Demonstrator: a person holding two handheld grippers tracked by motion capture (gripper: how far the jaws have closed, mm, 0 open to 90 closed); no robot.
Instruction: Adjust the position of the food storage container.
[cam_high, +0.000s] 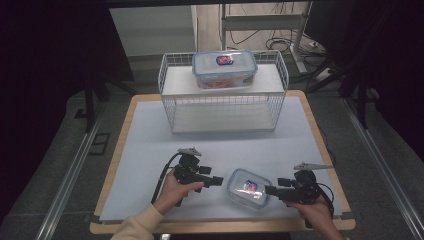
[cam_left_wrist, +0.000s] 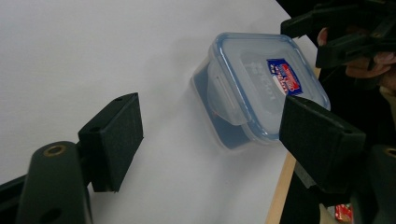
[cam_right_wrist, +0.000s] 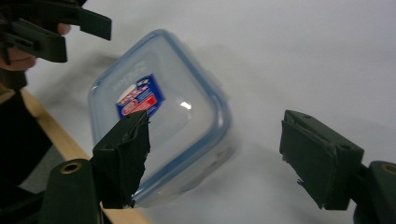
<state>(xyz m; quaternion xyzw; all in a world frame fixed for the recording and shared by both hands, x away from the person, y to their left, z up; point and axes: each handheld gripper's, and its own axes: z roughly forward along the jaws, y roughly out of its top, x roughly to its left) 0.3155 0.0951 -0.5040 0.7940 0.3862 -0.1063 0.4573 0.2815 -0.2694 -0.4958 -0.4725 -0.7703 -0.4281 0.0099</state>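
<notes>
A small clear box with a blue-rimmed lid and a red and blue label (cam_high: 248, 188) lies near the table's front edge, between my two grippers. My left gripper (cam_high: 220, 181) points at it from the left, just short of its side. In the left gripper view the jaws (cam_left_wrist: 215, 135) stand wide open, and the box (cam_left_wrist: 261, 84) lies ahead, untouched. My right gripper (cam_high: 269, 190) faces the box from the right. Its jaws (cam_right_wrist: 219, 156) are also wide open, with the box (cam_right_wrist: 163, 116) ahead and partly behind the left pad (cam_right_wrist: 123, 158).
A white wire rack (cam_high: 223, 107) stands at the back of the pale mat (cam_high: 150, 145), with a larger lidded clear box (cam_high: 224, 69) on its top shelf. The table's wooden edge (cam_high: 220, 226) runs close in front of the small box.
</notes>
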